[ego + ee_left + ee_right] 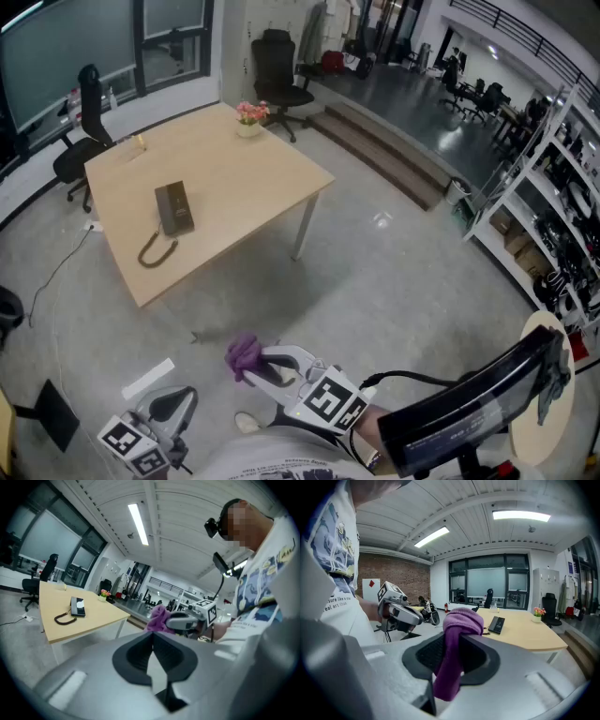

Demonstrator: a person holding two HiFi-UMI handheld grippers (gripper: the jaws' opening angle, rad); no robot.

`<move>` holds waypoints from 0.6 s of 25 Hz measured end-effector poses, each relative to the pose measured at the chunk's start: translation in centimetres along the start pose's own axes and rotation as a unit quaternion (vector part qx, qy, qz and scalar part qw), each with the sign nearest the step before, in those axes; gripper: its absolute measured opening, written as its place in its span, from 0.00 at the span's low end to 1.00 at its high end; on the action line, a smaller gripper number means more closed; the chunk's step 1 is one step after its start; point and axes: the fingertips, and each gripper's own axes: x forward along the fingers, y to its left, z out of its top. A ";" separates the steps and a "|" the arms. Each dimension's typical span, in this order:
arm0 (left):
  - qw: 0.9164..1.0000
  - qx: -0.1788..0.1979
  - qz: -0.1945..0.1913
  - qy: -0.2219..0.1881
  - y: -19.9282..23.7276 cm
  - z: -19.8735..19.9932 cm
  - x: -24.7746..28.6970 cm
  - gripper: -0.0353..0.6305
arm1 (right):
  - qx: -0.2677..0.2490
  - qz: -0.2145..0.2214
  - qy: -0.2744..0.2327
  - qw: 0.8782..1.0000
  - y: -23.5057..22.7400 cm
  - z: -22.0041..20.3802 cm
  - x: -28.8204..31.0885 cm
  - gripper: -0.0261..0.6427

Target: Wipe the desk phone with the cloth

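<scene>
Right tongs (452,648) were clamped on a purple crumpled cloth (457,634). The cloth stood bunched above the jaws and hung down between them. Left tongs (152,653) were together, with nothing between the jaws. Both were held low in front of the person, over the grey polished floor (394,272), left one lower and further left in the head view, the two near each other but not touching.

The dark flat rectangular desk phone (174,208) lay on the light wooden square surface (244,187), roughly mid-way in from the near-left edge and well apart from both tongs and from the cloth. A dark curved piece (155,251), either cord or handset, cannot tell which, lay just beside the phone toward the near corner. A small pot of pink flowers (249,117) sat at the far corner. A tiny pale item (141,142) sat near the far-left edge, too small to identify.

A black office chair (281,80) stood beyond the far corner, and a second black office chair (82,136) stood off the left corner. A white flat strip (148,377) lay on the floor near the left tongs.
</scene>
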 end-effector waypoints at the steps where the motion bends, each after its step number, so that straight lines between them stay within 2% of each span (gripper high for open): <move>1: 1.000 0.002 0.000 0.001 0.1 -0.1 -0.1 0.07 | 0.000 0.000 0.001 1.000 0.0 -0.1 0.1 0.18; 15: 1.000 -0.001 0.007 -0.004 1.7 -0.8 -0.6 0.06 | -0.001 0.009 0.007 1.000 0.1 -0.1 1.5 0.18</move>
